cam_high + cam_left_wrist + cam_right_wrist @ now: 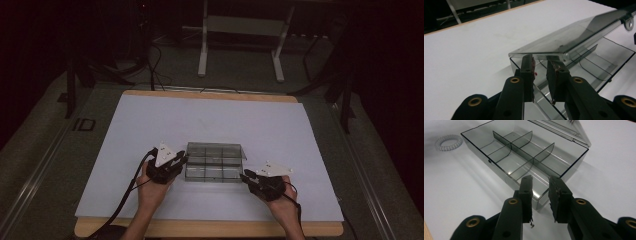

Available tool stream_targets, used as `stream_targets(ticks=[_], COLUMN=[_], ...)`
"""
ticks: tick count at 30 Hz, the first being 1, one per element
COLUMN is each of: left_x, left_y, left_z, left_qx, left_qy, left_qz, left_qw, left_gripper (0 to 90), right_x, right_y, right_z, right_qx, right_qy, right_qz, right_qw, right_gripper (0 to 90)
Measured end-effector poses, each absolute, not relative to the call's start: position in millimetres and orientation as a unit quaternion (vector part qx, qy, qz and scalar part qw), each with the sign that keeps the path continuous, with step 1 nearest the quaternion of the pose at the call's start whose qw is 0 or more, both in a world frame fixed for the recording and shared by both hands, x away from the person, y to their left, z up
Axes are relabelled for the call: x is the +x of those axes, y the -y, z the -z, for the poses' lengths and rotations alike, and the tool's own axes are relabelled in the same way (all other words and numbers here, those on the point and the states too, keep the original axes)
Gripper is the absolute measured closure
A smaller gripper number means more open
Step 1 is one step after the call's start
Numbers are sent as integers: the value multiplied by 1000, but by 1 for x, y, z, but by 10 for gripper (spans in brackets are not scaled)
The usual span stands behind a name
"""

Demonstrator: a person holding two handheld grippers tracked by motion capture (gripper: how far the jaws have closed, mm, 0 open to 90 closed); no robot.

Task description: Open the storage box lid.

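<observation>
A smoky clear compartment box [214, 162] lies at the middle of the white sheet [210, 115], its lid [574, 37] tilted up. Curved dividers split the inside of the box [524, 157] into several empty cells. My left gripper [184, 159] is at the box's left end. In the left gripper view the gripper [540, 65] has its jaws apart under the lid's edge, with a thin box wall [609, 57] running between them. My right gripper [243, 176] sits at the near right corner. There the gripper [540, 180] straddles that corner, pads apart, not pressing.
A white coiled hair tie [449, 142] lies on the sheet beside the box's far end. The table's wooden front edge [210, 229] runs just behind both hands. A white metal frame [240, 30] stands on the floor beyond the table.
</observation>
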State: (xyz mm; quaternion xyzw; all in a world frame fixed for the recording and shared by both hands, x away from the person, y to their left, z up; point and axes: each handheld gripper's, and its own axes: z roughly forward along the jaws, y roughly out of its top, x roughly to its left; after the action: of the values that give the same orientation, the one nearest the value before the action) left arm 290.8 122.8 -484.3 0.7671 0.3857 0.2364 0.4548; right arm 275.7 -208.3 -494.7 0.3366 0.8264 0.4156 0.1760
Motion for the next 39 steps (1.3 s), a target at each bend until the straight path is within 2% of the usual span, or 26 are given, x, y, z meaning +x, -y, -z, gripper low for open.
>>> stream_targets(ticks=[29,39], left_x=[309,315], left_y=[-119,-118], left_z=[471,471], left_qx=[759,757], left_qy=[-391,-397], left_qz=[-259,-259], left_qw=[452,450], left_gripper=[834,832], right_x=[279,282], right_y=[204,203], right_z=[499,501], right_qx=[339,342], right_qy=[-826,-825], right_qz=[-414,-414], right_qw=[177,178], right_gripper=[726,725])
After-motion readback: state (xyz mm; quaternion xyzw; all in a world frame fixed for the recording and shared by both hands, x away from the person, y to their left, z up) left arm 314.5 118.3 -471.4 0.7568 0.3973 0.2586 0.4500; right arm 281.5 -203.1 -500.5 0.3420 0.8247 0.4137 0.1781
